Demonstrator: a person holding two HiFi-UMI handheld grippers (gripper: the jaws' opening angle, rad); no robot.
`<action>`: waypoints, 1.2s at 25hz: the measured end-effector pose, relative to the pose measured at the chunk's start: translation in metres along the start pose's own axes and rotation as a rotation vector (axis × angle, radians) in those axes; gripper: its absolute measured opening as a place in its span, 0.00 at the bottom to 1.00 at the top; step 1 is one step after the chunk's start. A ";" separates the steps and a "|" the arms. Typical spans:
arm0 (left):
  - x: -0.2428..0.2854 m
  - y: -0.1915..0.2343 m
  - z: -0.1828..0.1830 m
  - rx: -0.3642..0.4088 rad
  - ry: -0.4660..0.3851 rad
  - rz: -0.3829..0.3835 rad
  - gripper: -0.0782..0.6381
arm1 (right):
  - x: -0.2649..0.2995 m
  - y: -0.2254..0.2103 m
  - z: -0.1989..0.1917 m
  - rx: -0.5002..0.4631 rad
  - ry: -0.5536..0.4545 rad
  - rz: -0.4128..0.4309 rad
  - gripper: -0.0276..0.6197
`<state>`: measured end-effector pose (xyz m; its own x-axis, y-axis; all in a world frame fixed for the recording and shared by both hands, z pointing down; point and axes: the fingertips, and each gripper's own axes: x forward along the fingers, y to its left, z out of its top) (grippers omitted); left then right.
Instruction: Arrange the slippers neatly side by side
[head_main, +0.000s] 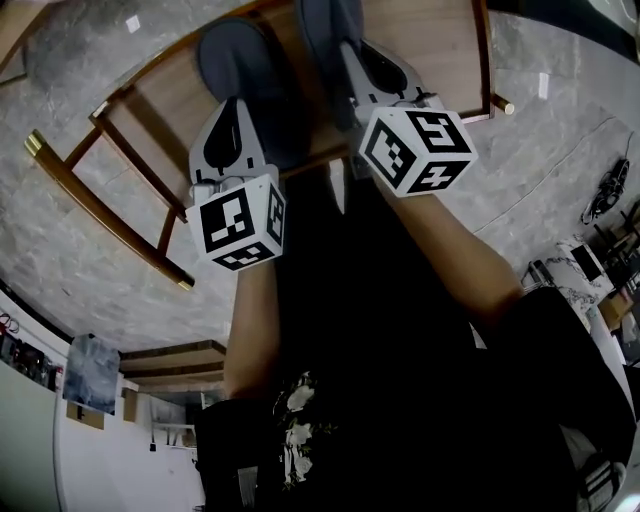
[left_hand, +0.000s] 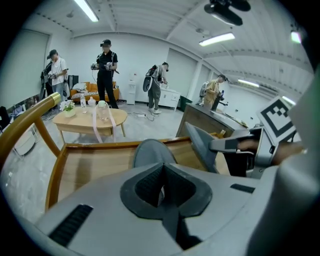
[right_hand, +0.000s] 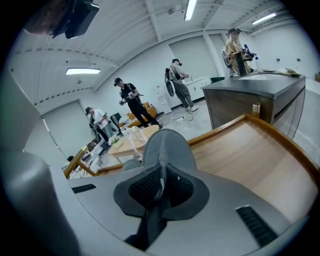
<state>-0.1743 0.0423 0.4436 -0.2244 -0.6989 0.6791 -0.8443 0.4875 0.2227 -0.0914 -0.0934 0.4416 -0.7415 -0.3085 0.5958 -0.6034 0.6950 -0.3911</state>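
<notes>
- Head view: saw left slipper (head_main: 235, 55), right slipper (head_main: 325, 30) lengthwise, pointing away.
- Pinched right slipper in right hand-held gripper (right_hand: 161, 187).
- Held left hand-held gripper (left_hand: 160, 185) shut, left slipper just ahead.

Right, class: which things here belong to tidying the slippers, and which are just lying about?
Job in hand:
left slipper, gripped by the left gripper
right slipper, gripped by the right gripper
wooden table beneath them

Just lying about:
oval side table
dark counter
people in the background
</notes>
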 end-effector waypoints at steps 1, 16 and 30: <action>0.000 0.002 -0.001 -0.003 0.001 0.000 0.11 | 0.003 0.002 -0.004 0.014 -0.004 0.007 0.07; 0.009 0.009 -0.007 -0.017 0.012 -0.013 0.11 | 0.015 0.012 -0.060 -0.086 0.099 0.080 0.07; 0.025 0.006 -0.021 -0.028 0.065 -0.053 0.12 | 0.021 0.018 -0.064 -0.117 0.129 0.077 0.07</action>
<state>-0.1750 0.0389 0.4764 -0.1472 -0.6889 0.7098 -0.8397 0.4662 0.2784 -0.0987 -0.0457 0.4919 -0.7356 -0.1709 0.6555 -0.5025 0.7866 -0.3588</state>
